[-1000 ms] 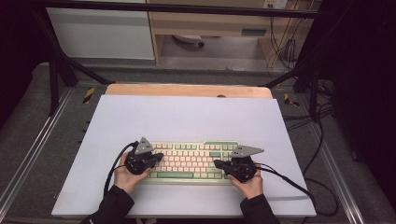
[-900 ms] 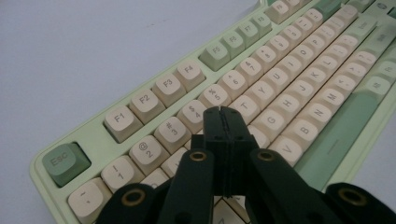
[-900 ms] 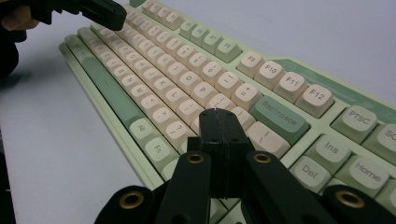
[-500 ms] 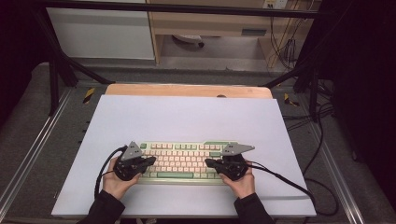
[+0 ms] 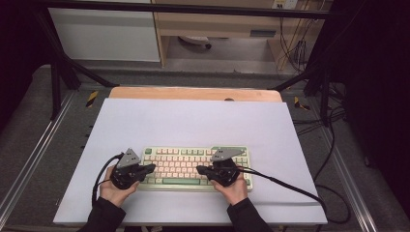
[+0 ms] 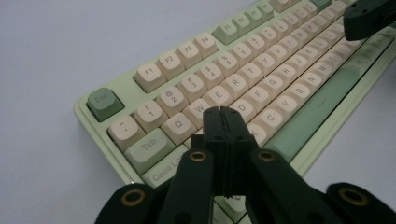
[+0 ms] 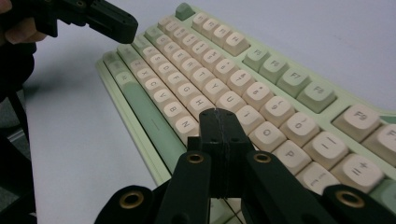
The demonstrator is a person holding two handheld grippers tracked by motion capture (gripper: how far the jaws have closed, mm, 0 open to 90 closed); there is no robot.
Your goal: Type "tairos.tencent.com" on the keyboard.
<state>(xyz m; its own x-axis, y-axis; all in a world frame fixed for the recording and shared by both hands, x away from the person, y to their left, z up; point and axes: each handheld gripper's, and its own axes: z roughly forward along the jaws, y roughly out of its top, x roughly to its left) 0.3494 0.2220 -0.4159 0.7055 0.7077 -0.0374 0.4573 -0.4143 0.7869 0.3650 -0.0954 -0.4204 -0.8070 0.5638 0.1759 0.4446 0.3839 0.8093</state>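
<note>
Both grippers, left (image 5: 151, 167) and right (image 5: 200, 170), have moved inward over the keyboard (image 5: 186, 164), fingers together.

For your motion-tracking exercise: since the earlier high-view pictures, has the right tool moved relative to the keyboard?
Yes. The right tool has slid left along the keyboard, from near its right end toward the middle.

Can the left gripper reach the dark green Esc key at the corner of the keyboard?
Probably yes: the left gripper, jaws shut, hovers over the letter rows near the dark green Esc key, with nothing between them.
</note>
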